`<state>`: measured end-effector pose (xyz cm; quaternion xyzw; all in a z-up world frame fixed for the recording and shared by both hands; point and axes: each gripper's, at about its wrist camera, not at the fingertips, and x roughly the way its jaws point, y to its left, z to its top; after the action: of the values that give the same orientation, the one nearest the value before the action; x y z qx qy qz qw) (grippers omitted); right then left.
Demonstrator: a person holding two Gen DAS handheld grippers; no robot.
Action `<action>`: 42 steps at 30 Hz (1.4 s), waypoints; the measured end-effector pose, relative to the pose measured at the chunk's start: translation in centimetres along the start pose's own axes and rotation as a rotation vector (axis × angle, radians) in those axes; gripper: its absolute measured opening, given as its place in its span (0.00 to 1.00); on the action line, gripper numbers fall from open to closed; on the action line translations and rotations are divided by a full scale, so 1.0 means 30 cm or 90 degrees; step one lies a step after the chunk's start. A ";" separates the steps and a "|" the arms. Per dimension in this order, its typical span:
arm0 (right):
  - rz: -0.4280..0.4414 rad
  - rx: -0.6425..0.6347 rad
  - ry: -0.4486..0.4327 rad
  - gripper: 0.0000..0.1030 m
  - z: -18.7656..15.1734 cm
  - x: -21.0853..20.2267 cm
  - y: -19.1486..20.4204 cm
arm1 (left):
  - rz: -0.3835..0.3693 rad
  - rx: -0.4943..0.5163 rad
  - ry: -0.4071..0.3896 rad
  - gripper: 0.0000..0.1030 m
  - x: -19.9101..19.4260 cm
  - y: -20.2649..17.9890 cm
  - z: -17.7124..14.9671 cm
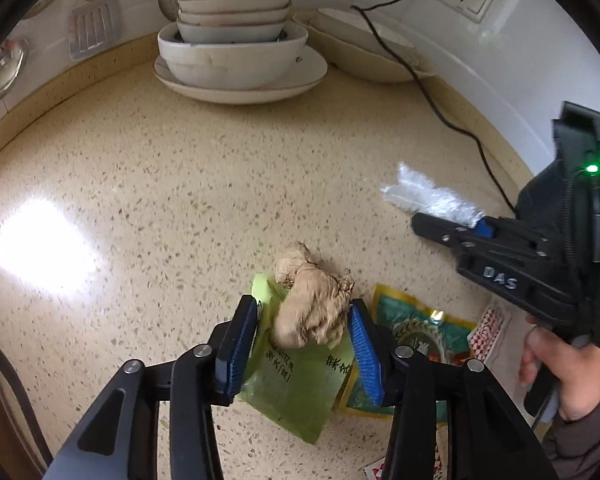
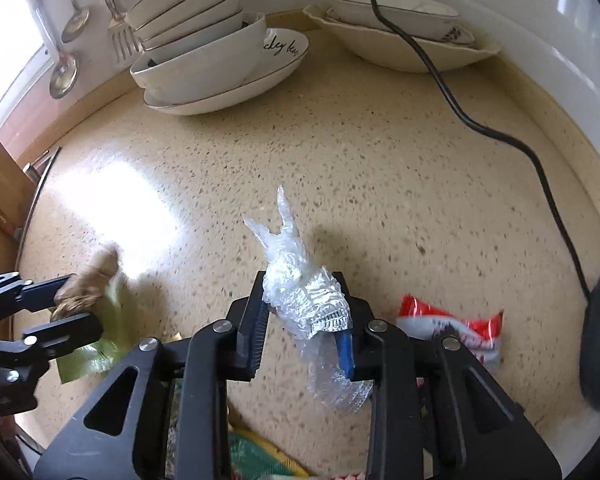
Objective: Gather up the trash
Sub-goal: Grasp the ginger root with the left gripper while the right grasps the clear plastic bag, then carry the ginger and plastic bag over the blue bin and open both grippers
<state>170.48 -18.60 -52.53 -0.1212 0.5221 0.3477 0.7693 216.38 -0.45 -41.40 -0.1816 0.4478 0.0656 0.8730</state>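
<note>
- While hovering above the speckled counter (image 1: 140,200), gripping a brown paper wad (image 1: 310,308) in the left gripper (image 1: 306,336), jaws partly closed with both blue pads pressing on the wad.
- Pinching a green wrapper (image 1: 296,384) too, against the left pad, its lower end hanging below the jaws.
- Clamping a clear plastic film (image 2: 300,292) in the right gripper (image 2: 304,320), jaws narrowed onto the crumpled middle, loose ends sticking out far and near.
- Holding that film above the counter, right of the wad and well apart from it.
- Lying near on the counter: a green and yellow packet (image 1: 412,320) and, right of it, a red and white wrapper (image 2: 448,328).
- Standing at the far edge: a stack of bowls (image 1: 232,40), with a black cable (image 2: 452,100) trailing along the right.
</note>
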 end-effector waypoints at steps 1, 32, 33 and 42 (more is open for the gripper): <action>0.000 0.002 -0.001 0.27 -0.004 -0.006 0.001 | 0.002 0.000 0.002 0.46 0.007 0.001 -0.006; -0.041 0.101 -0.128 0.26 -0.383 -0.558 0.373 | -0.160 0.168 -0.086 0.20 -0.530 0.102 -0.437; -0.045 0.108 -0.130 0.26 -0.425 -0.578 0.413 | -0.167 0.185 -0.083 0.20 -0.565 0.119 -0.491; -0.041 0.177 -0.094 0.26 -0.804 -0.636 0.739 | -0.183 0.233 0.016 0.17 -0.682 0.248 -0.822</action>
<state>134.42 -23.49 -41.95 -0.0041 0.5033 0.2551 0.8256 183.55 -1.84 -39.96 -0.0831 0.4327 -0.1439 0.8861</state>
